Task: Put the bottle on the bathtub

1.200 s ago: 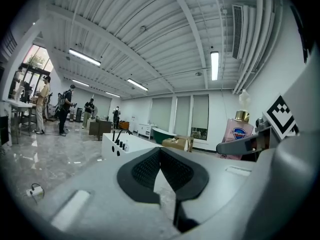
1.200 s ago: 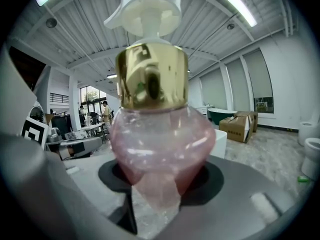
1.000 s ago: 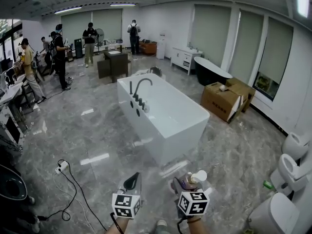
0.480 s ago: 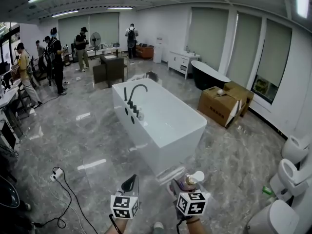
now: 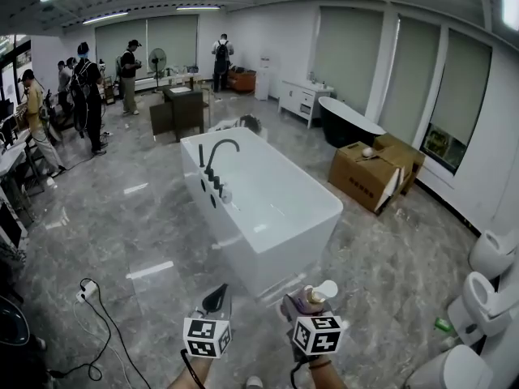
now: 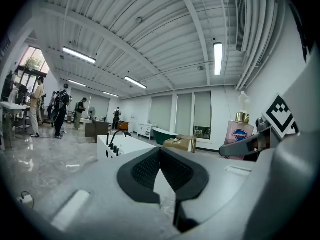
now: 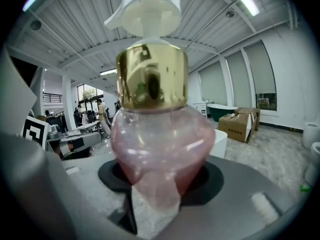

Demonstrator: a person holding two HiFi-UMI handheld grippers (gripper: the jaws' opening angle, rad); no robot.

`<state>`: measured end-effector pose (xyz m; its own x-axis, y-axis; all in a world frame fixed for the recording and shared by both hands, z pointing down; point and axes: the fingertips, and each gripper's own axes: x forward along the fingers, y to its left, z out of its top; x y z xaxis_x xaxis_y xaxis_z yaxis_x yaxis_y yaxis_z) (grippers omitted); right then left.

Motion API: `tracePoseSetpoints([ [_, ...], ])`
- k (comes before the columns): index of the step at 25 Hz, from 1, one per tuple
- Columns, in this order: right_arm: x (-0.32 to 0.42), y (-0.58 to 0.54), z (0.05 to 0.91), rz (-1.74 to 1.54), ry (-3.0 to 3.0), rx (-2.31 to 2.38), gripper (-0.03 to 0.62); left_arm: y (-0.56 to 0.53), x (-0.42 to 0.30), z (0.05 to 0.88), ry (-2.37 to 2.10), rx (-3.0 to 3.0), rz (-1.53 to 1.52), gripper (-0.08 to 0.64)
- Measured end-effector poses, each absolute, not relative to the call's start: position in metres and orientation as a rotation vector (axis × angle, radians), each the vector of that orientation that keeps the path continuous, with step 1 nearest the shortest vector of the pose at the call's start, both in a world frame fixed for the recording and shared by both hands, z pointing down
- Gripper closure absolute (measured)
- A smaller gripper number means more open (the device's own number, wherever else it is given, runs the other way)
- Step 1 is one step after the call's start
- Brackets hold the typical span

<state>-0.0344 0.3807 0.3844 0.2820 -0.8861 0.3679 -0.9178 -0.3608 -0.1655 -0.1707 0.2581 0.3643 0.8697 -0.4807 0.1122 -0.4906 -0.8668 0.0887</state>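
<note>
bottle (image 7: 160, 149): upright, pump on top, pinched at its pink belly by the right gripper (image 5: 306, 305) | left gripper (image 5: 216, 300): jaws pressed together, nothing in them | bathtub (image 5: 284, 258): straight ahead of both, well apart, near short edge closest | likely next: carry bottle forward to that edge

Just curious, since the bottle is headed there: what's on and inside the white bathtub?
In the head view, the bathtub's left rim carries a black faucet and a row of black knobs. The basin looks bare white; its near end is hidden behind the near wall.
</note>
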Motion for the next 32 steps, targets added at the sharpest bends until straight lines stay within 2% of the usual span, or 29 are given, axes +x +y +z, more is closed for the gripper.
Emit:
tracePoseSetpoints([
  [14, 0.042, 0.321, 0.383, 0.628, -1.779, 2.411, 0.359, 0.199, -0.101, 0.363, -0.825, 2.908, 0.137, 0.551],
  [32, 0.102, 0.294, 0.410, 0.680, -1.736, 2.416, 0.357, 0.159, -0.043, 0.389, -0.790, 2.896, 0.195, 0.551],
])
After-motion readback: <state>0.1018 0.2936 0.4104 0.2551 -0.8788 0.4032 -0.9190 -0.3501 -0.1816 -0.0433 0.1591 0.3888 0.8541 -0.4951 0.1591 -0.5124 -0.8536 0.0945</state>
